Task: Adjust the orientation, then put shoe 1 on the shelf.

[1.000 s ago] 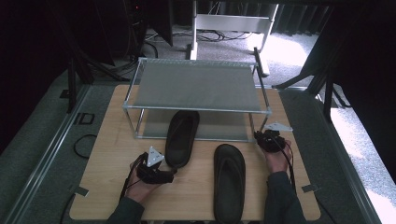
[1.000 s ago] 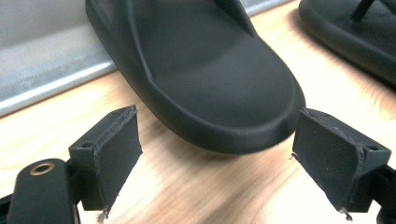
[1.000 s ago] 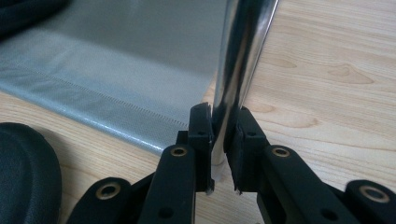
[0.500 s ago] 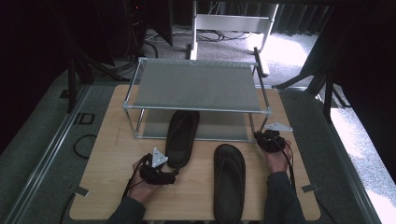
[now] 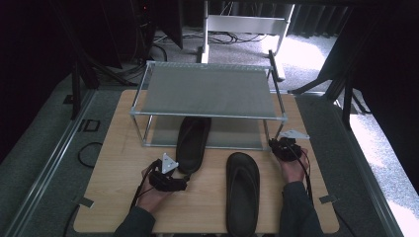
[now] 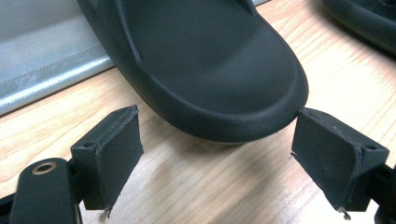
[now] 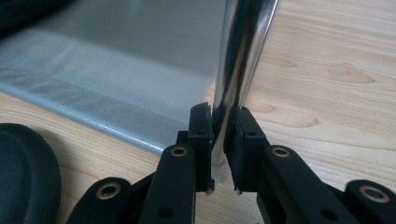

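Two black sandals lie on the wooden table. One sandal (image 5: 192,143) lies half under the metal shoe rack (image 5: 207,91), its heel end (image 6: 210,74) just ahead of my left gripper (image 6: 219,163), which is open with the jaws on either side of the heel. The other sandal (image 5: 242,190) lies in front of the rack at centre right. My right gripper (image 5: 279,147) is shut on the rack's front right chrome leg (image 7: 240,60), with both pads (image 7: 201,135) pressed against the tube.
The rack's lower grey shelf (image 7: 116,79) sits just above the table top (image 5: 118,148). A cable (image 5: 86,155) trails off the table's left edge. A white frame (image 5: 244,24) stands on the floor behind the table.
My left gripper has slid right along the table toward the heel of the sandal under the rack. The right gripper stays on the rack leg.
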